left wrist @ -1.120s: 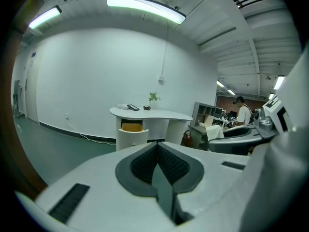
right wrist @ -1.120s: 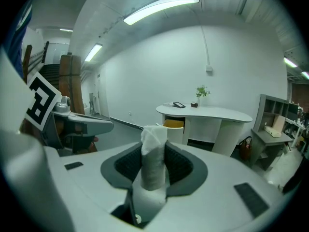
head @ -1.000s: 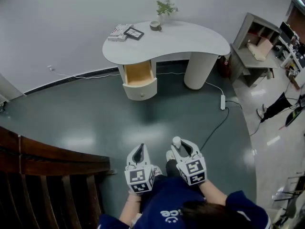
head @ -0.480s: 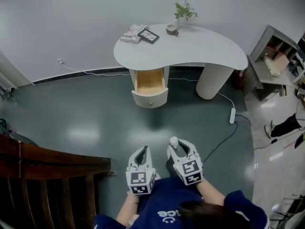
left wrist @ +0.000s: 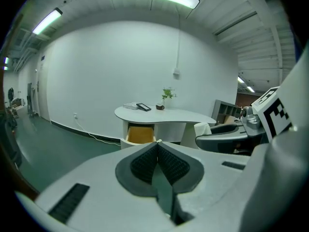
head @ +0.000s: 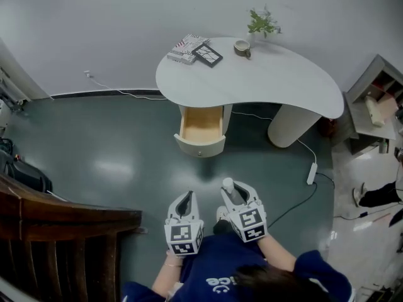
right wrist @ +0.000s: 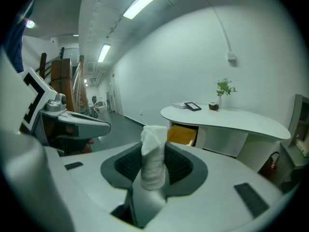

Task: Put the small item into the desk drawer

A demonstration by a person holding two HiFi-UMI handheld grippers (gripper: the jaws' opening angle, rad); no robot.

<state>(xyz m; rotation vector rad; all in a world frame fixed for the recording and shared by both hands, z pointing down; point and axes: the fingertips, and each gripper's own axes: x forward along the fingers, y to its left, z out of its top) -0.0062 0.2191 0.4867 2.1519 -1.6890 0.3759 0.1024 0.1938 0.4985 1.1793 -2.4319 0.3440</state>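
The right tool clamps the small item, lower end hidden between its pads: a white, fuzzy roll. The left tool is closed, empty.

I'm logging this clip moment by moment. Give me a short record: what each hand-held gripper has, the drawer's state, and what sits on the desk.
left hand-held gripper: jaws together, nothing between them
right hand-held gripper: closed on a white roll that stands upright between the jaws
drawer: pulled open, nothing visible inside
desk: ahead of both grippers, well apart from them
on the desk: books, dark frame, cup, small plant
right of the desk: power strip
task status: roll not yet in the drawer
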